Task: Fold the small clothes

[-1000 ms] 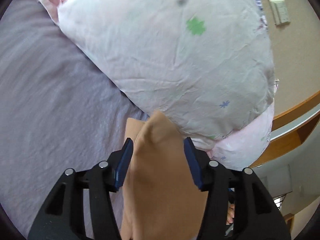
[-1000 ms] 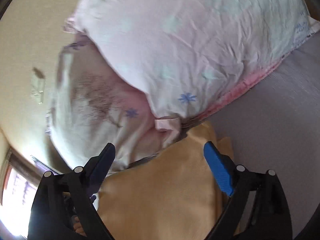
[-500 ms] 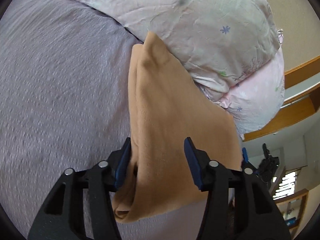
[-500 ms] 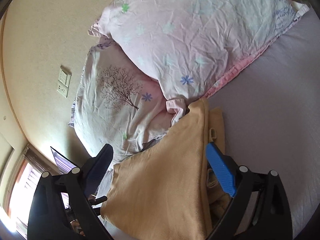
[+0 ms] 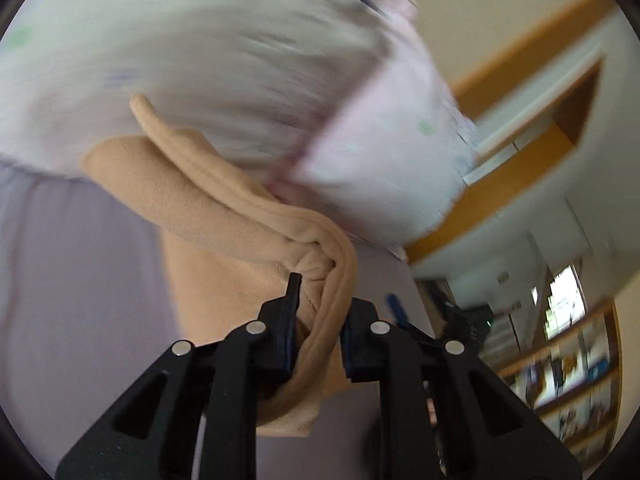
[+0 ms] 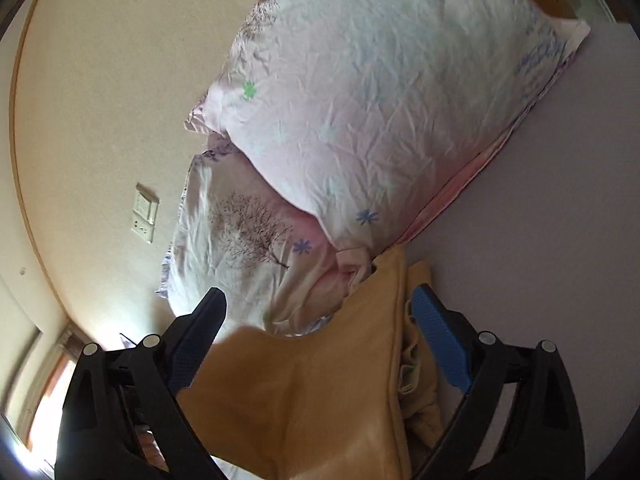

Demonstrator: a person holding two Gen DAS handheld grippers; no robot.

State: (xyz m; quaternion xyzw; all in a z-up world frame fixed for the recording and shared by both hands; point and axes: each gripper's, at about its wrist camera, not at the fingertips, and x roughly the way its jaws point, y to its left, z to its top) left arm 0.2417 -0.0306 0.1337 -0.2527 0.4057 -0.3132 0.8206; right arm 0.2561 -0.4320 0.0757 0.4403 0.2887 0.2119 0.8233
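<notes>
A small tan fleece garment (image 5: 188, 200) lies on the lilac bed sheet (image 5: 68, 288), its far end against the pillows. My left gripper (image 5: 318, 300) is shut on a bunched fold of the garment and holds it raised. In the right wrist view the garment (image 6: 320, 380) lies spread between the fingers of my right gripper (image 6: 320, 312). The right gripper is open wide and holds nothing.
Two pale flowered pillows (image 6: 380, 100) are stacked at the head of the bed against a cream wall with a switch plate (image 6: 145, 218). A wooden bed frame (image 5: 500, 184) and shelves (image 5: 568, 360) are at the right. Lilac sheet (image 6: 560, 220) extends to the right.
My left gripper has closed on a fold of the garment and swung right, blurring its view. My right gripper stays open and has drawn back slightly.
</notes>
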